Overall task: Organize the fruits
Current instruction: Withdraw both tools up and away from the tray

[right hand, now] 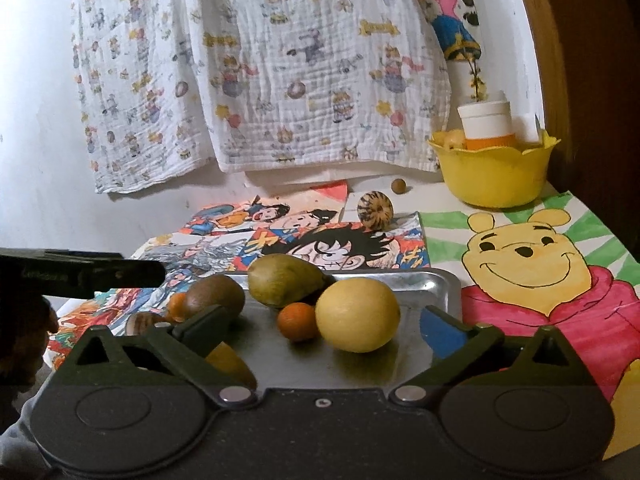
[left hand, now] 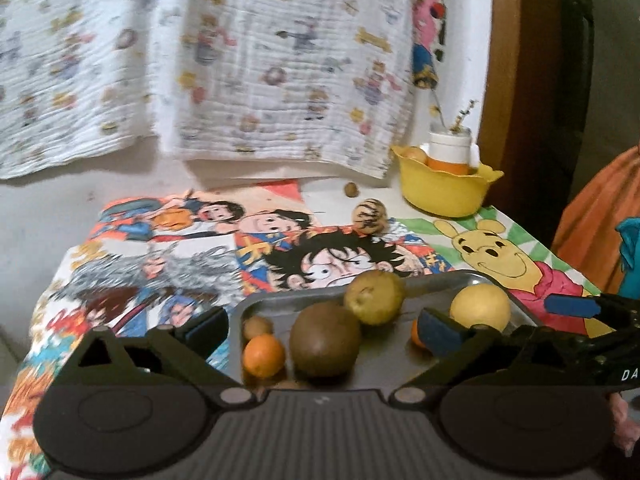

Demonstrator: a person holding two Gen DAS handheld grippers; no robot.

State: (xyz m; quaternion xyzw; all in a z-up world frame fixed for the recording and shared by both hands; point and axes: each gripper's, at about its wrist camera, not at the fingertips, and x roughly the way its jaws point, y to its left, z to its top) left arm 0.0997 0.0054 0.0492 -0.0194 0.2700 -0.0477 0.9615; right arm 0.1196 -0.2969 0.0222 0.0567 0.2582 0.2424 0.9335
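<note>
Lettering "DA" on right claw point(left hand: 504, 312), rest cut off.

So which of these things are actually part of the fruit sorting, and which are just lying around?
Part of the job:
metal tray
yellow lemon
green pear
brown kiwi
small orange
yellow bowl
left gripper
right gripper

Just lying about:
striped ball
cartoon posters
hanging cloth
</note>
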